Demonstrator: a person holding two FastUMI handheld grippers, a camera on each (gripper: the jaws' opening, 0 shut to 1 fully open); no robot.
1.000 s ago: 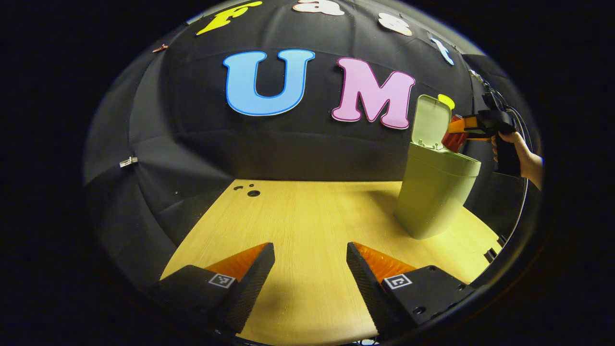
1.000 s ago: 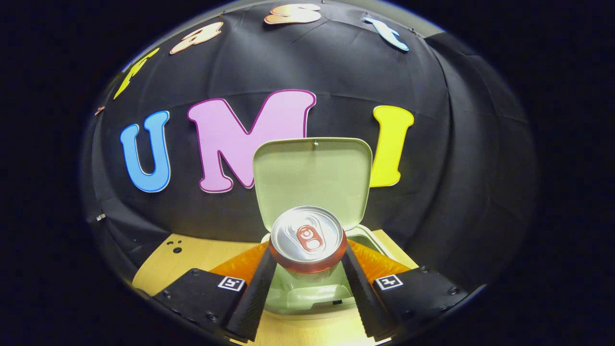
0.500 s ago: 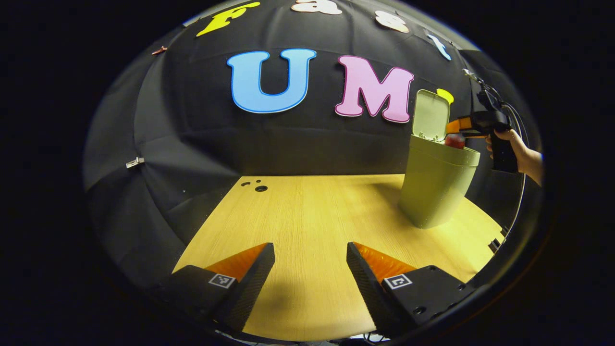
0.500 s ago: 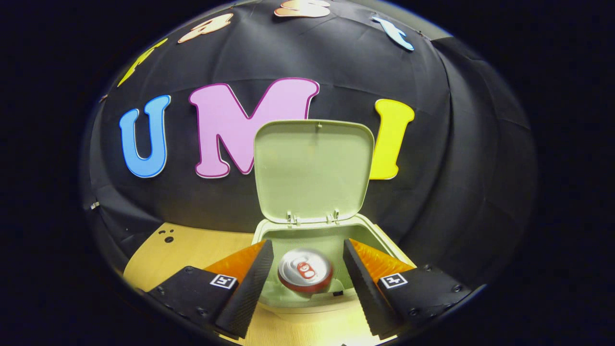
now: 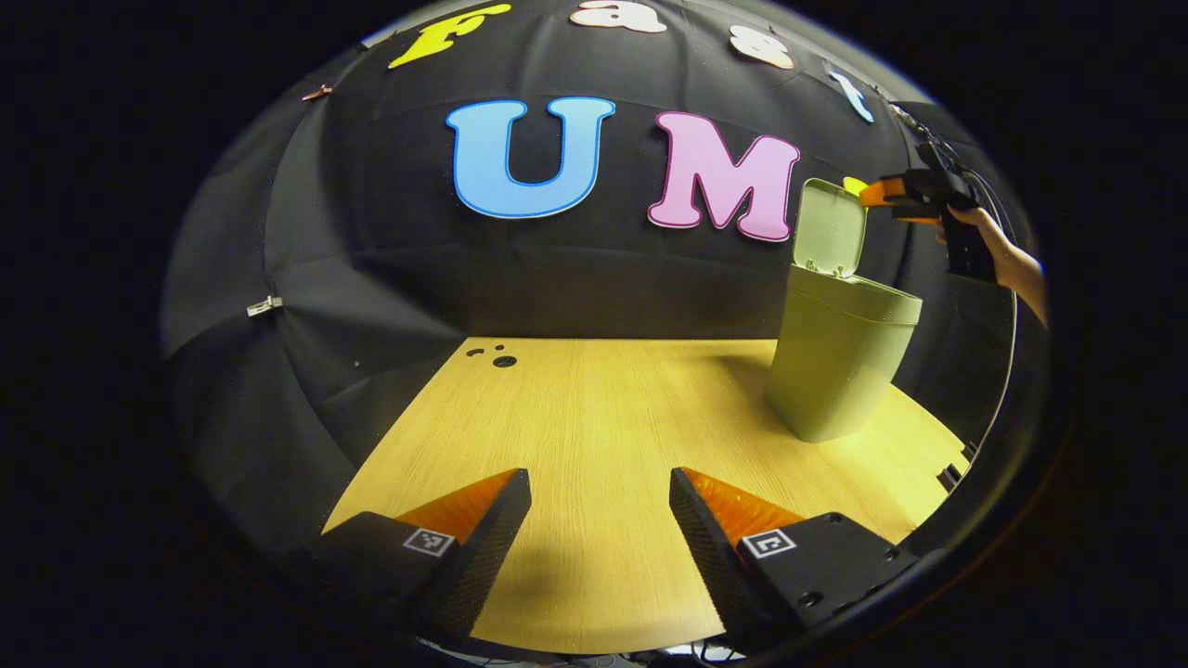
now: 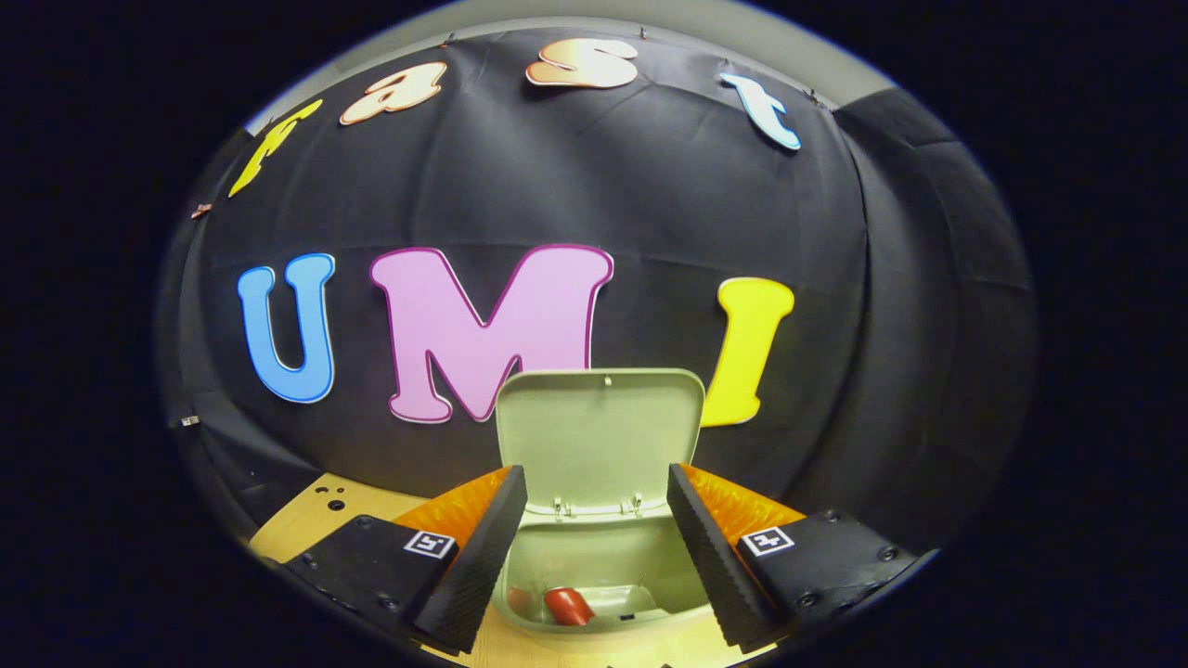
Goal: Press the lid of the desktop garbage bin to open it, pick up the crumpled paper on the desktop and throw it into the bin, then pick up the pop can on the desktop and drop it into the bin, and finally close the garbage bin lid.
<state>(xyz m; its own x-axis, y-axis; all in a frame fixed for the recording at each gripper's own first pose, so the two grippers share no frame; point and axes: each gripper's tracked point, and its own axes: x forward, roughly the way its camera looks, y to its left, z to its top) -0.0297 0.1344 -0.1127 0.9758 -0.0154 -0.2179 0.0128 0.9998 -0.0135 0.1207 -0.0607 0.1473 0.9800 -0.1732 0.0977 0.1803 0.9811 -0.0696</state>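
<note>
Right gripper (image 6: 594, 547) wide open, empty; upright lid (image 6: 599, 436) dead ahead between its fingers, bin (image 6: 603, 594) below; left gripper (image 5: 599, 547) open, empty, far off.

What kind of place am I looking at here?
Likely a staged recording booth, not a home: black cloth wall behind a bare wooden tabletop, with a green desktop bin, lid up, and a hand-held gripper above it.

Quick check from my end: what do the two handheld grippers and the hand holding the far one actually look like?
Left gripper and right gripper are alike: two wedge-shaped fingers with ridged inner faces on black bodies, each body bearing a small square black-and-white marker and screw heads. In the left gripper view the right gripper also appears at the far right, with a black pistol-style handle, thin cables above it, and a bare hand with no sleeve visible.
</note>
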